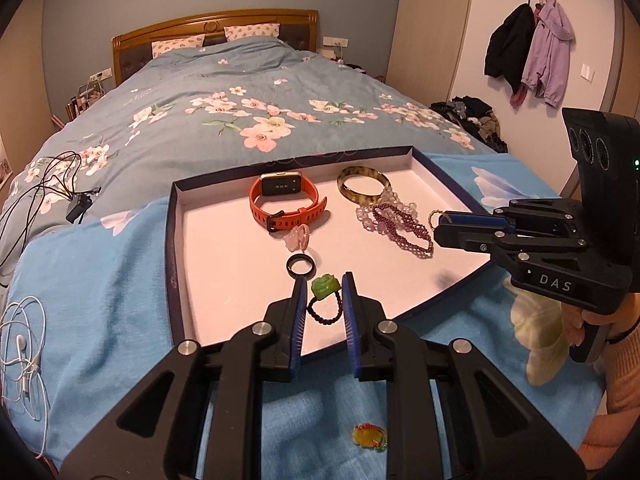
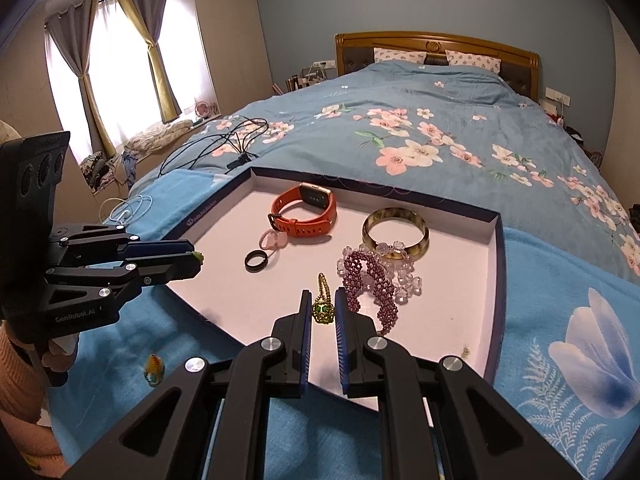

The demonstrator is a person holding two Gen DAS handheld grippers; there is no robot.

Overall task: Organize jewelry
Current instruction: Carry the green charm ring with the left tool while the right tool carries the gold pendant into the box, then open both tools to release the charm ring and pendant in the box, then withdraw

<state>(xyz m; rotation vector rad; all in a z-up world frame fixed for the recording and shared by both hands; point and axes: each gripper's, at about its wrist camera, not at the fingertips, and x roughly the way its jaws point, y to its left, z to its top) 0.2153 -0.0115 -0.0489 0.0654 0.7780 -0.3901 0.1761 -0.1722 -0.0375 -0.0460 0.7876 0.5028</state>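
— What do your tongs hold above the tray?

— Your left tongs pinch a green flower ring; your right tongs clamp a gold-chained green pendant, beside the purple bead bracelet.

— Anything unclear?

— The pendant's far side hides between pads.

- In the left wrist view the black beaded ring with a green carved flower is partly covered by the blue pads gripping it.
- The gold chain piece with a green bead is half hidden likewise.
- The small yellow-and-red trinket on the light blue blanket is too blurred to identify.
- The print on the shallow white-lined tray's dark rim is unreadable.
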